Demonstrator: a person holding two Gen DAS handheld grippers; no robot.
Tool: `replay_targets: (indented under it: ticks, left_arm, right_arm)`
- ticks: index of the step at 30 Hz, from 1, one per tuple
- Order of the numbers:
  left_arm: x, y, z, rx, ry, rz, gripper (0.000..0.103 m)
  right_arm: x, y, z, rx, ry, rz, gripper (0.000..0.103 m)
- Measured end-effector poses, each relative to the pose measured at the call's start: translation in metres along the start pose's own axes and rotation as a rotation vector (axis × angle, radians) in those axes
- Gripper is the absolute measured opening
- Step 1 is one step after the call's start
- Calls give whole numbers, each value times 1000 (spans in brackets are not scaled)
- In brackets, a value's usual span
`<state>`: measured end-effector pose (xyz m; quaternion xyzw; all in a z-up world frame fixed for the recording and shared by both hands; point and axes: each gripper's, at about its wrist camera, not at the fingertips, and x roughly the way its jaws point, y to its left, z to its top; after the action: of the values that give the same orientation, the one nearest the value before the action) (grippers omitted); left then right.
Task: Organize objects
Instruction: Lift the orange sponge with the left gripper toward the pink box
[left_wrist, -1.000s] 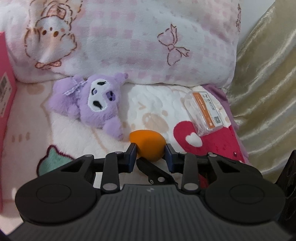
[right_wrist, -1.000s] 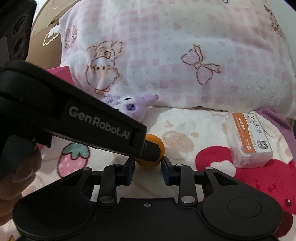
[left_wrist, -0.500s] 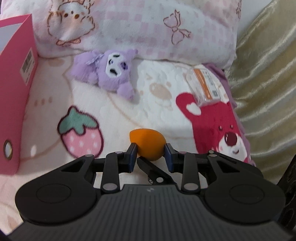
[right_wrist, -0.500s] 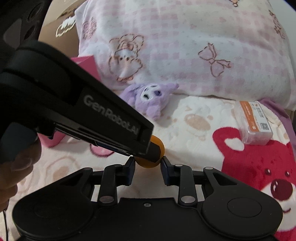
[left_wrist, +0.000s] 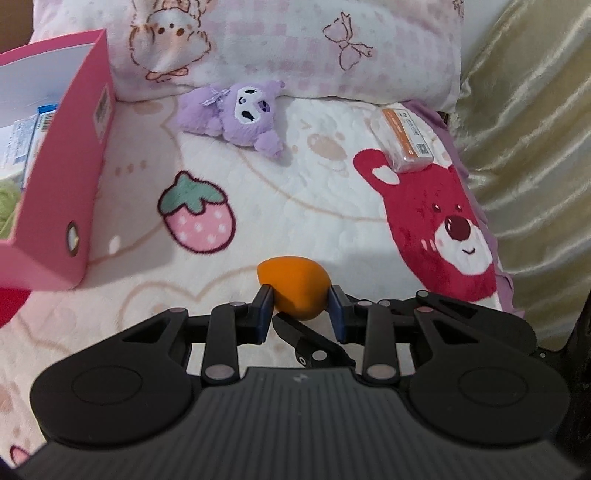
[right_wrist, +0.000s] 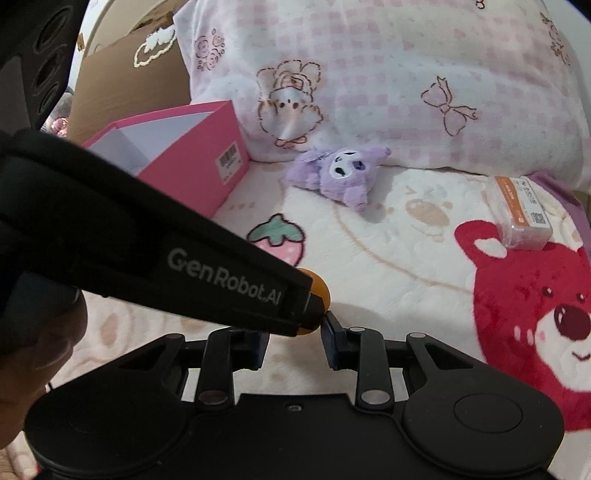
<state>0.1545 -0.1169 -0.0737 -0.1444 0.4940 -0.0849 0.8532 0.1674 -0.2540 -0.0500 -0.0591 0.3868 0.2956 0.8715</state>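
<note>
An orange egg-shaped sponge (left_wrist: 291, 280) hangs above the printed blanket (left_wrist: 295, 192), with my left gripper (left_wrist: 299, 306) shut on its sides. In the right wrist view the left gripper's black body (right_wrist: 184, 258) crosses in from the left and hides most of the sponge (right_wrist: 320, 290). My right gripper (right_wrist: 295, 332) is shut around the sponge's lower end. Its right pad (right_wrist: 332, 328) touches the sponge, and its left pad is hidden behind the left gripper. A hand (right_wrist: 40, 332) holds the left gripper's handle.
An open pink box (left_wrist: 74, 166) with packets inside stands at the left. A purple plush (left_wrist: 243, 110) lies by the pink checked pillow (left_wrist: 295, 44). A clear case with an orange label (left_wrist: 406, 140) rests at the right. Gold fabric (left_wrist: 535, 147) borders the right; a cardboard box (right_wrist: 129, 85) stands behind.
Both grippers have drawn back and up from the pillow together, with the sponge between them. The plush and the case look farther off, and the pink box has come into view.
</note>
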Motion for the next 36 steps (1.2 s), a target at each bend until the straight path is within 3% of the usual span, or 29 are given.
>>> replay_targets:
  ticks: [12, 19, 36]
  left_arm:
    - [-55, 3, -16, -5, -3, -5, 31]
    - [-73, 18, -25, -88, 19, -86, 31]
    - [-133, 24, -40, -64, -59, -98, 31]
  right_arm:
    - [-40, 35, 6, -59, 2, 20, 35]
    - [-58, 40, 1, -49, 13, 48, 35]
    - [-92, 76, 5, -178, -46, 67, 35]
